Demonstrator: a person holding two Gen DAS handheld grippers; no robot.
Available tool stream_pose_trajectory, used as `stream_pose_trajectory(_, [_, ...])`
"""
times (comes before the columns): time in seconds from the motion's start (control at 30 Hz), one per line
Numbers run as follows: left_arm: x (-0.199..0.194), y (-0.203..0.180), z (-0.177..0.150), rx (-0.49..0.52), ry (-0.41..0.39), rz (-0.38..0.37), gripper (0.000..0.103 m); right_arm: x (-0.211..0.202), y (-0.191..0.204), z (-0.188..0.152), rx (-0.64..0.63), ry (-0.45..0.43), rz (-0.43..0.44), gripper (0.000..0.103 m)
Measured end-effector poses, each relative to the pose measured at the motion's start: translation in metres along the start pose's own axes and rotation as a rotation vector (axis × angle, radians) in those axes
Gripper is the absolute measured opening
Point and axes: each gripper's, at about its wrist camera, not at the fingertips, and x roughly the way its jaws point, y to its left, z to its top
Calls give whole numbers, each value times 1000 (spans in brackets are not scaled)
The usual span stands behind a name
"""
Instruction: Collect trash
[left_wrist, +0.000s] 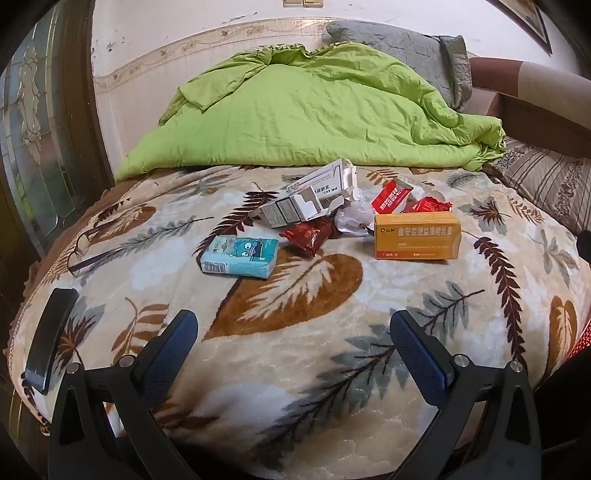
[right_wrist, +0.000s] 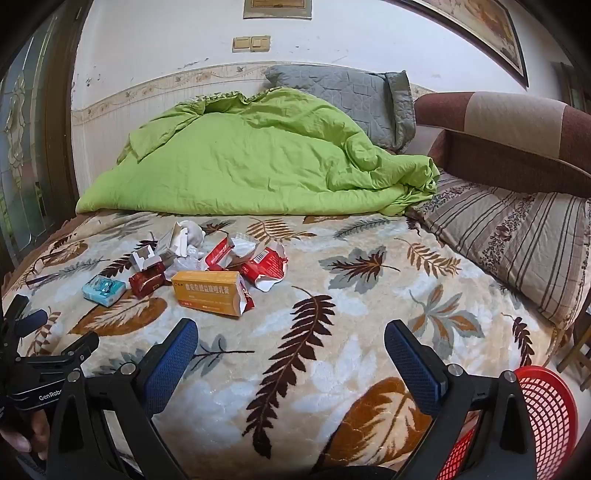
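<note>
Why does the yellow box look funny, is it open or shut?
Open. The yellow-orange cardboard medicine box lies flat on the leaf-patterned blanket, and its right end is torn, flaps ragged.

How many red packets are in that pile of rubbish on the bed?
3: a dark red foil packet left of the orange box, and two torn bright red packets behind the box. Others may hide underneath.

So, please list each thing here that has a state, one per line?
left gripper: open, empty
right gripper: open, empty
orange box: end flap torn open
white carton: opened, on its side
red packets: torn
tissue pack: lying flat
green quilt: crumpled
</note>
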Motion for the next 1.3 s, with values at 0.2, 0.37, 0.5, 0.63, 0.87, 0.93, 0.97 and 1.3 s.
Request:
stream_pose_trajectory(0.2, [-1, 1, -1, -1, 1, 3, 103, 1, 0, 0, -1, 1, 0, 102])
stream_pose_trajectory(0.37, [1, -1, -1, 1, 6, -5, 103, 1, 0, 0, 0, 2, 0, 102])
stream_pose_trajectory(0.5, [2, -1, -1, 0, 6, -4, 103, 2, 0, 0, 0, 3, 1, 102])
stream_pose_trajectory(0.63, [2, -2, -2, 1, 7, -4, 103, 2, 0, 0, 1, 3, 0, 102])
stream_pose_trajectory(0.87, [2, -2, -2, 1, 7, -4, 103, 3, 0, 0, 2, 3, 1, 102])
stream_pose_trajectory(0.93, [2, -2, -2, 1, 7, -5, 103, 2, 0, 0, 2, 3, -1, 102])
stream_pose_trajectory(0.97, [2, -2, -2, 1, 8, -7, 103, 2, 1, 0, 3, 2, -1, 102])
stream_pose_trajectory(1.3, [2, -2, -2, 1, 8, -4, 103, 4, 0, -1, 3, 5, 2, 102])
